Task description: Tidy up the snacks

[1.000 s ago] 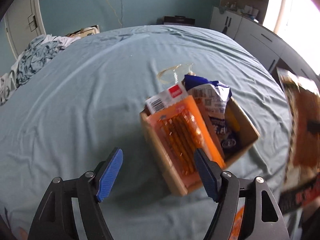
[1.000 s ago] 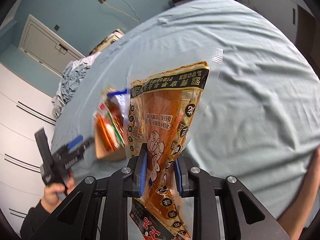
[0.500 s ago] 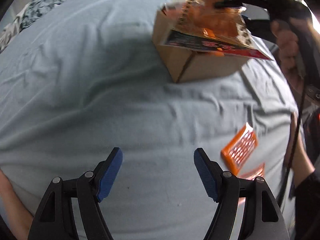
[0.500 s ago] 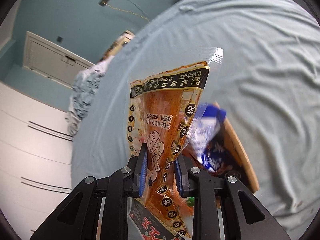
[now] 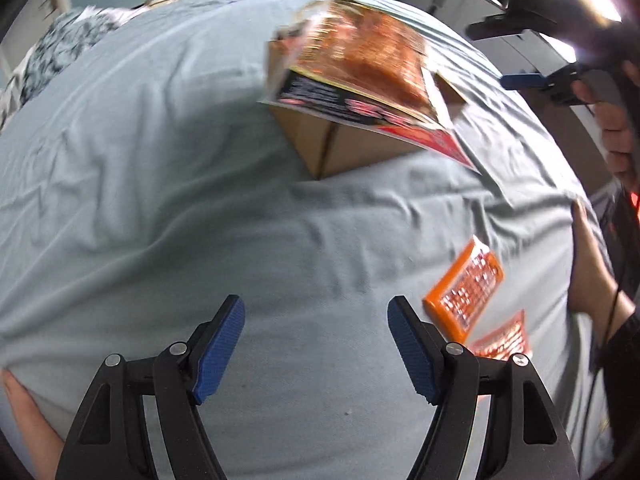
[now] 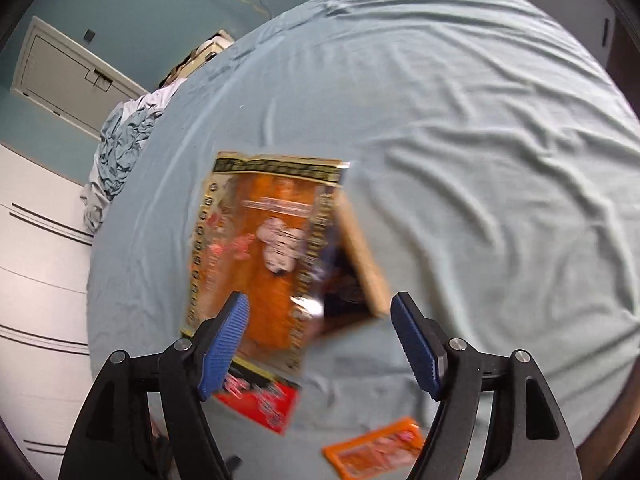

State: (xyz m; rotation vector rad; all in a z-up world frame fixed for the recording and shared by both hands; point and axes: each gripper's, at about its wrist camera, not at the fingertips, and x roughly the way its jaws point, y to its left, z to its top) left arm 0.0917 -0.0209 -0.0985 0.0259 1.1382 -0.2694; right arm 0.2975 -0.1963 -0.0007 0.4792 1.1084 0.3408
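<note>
Item 1, your left gripper (image 5: 316, 344): jaws spread wide, nothing between the blue pads, held low over the pale blue bedsheet (image 5: 160, 184).

Item 2, your right gripper (image 6: 320, 344): jaws likewise spread wide, gripping nothing. In the left wrist view it appears at 2 o'clock (image 5: 532, 80), blue fingers parted, off to the side of the box.

Item 3, cardboard box (image 5: 344, 144): sits on the sheet at 12 o'clock in the left wrist view, one corner turned toward you. In the right wrist view only its tan right wall (image 6: 362, 256) and dark interior show.

Item 4, large orange snack packet (image 6: 264, 256): black-and-gold border, red band at its near end. It lies across the top of the box, tilted, covering most of the opening; the near end overhangs the box edge. In the left wrist view (image 5: 368, 72) the overhang points toward 4 o'clock. The packet is blurred; you cannot tell whether it is fully at rest.

Item 5, small orange packet (image 5: 466, 292): flat on the sheet at 3 o'clock of your left gripper, well apart from the box.

Item 6, second small orange packet (image 5: 504, 338): just beside item 5, partly behind the left gripper's right finger.

Item 7, rumpled bedding (image 6: 120, 140): heaped at 10 o'clock in the right wrist view, at the bed's far edge.
</note>
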